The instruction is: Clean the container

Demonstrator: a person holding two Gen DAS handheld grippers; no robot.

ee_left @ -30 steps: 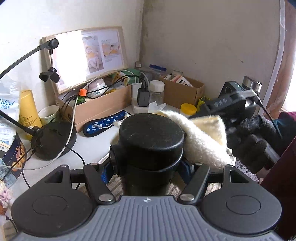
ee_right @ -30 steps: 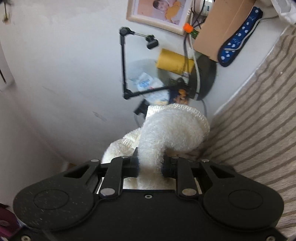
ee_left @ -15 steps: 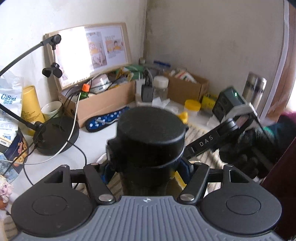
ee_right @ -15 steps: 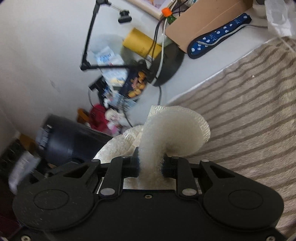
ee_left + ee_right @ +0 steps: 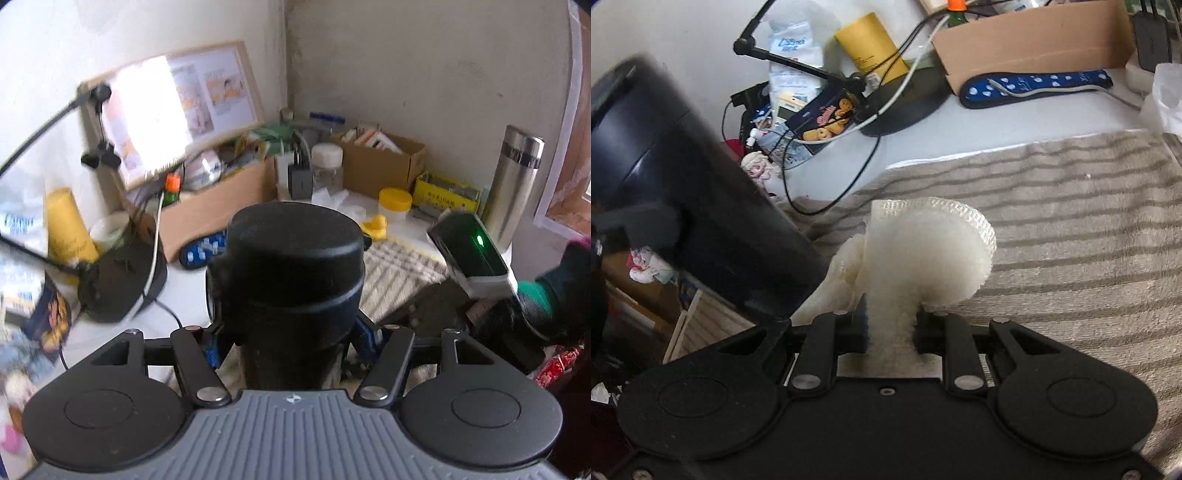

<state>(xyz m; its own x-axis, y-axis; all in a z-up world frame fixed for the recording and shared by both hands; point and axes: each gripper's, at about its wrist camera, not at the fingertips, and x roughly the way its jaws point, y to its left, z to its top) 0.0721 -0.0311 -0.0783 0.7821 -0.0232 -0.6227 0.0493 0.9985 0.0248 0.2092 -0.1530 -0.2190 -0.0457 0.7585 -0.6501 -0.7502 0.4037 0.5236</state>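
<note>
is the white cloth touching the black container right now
Cannot tell. In the right wrist view the white cloth sits beside the black container, but their edges overlap there, so neither gap nor contact shows; the left wrist view hides the cloth.

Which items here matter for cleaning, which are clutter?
In play:
black container, held by left gripper
white cloth, held by right gripper

Clutter:
steel flask
cardboard box
yellow-lidded jar
lamp base

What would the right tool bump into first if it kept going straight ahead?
Probably the striped mat. The right tool, shut on the white cloth, points down at it, so the cloth would touch first. The black container sits off to its left.
</note>
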